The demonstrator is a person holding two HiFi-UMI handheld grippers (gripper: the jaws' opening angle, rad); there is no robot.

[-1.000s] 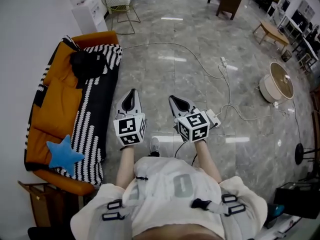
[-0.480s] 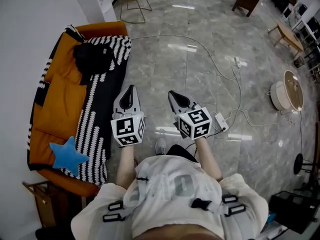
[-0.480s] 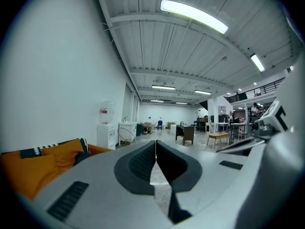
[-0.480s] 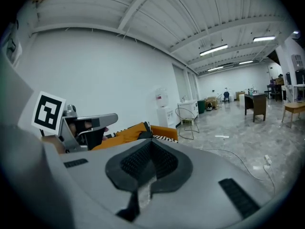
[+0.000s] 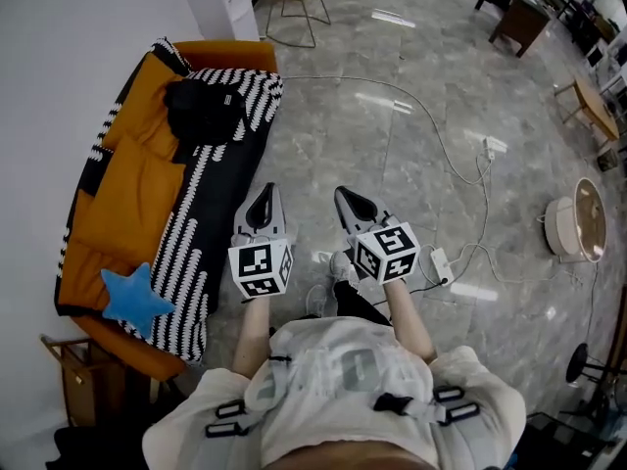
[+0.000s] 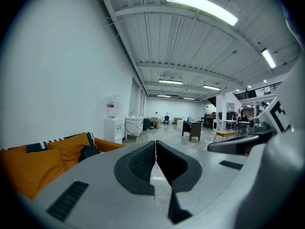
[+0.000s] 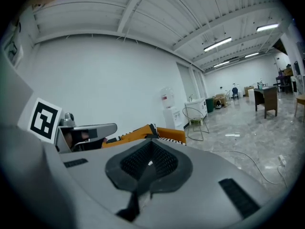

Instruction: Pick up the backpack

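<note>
L grey two-jaw gripper (image 5: 262,196) & R grey two-jaw gripper (image 5: 349,202): jaws together, nothing btwn; approach step, I'd judge; soft black fabric backpack (image 5: 204,112) lies well ahead-left of L gripper, on orange sofa (image 5: 127,199); next: close in, part jaws, take a strap.

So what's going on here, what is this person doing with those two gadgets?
A person holds a two-jaw gripper in each hand and is meant to pick up a backpack. The left gripper and the right gripper are both shut and empty, held out over the floor. The black backpack lies untouched at the far end of the orange sofa, ahead on the person's left. A blue star cushion sits at the near end.
</note>
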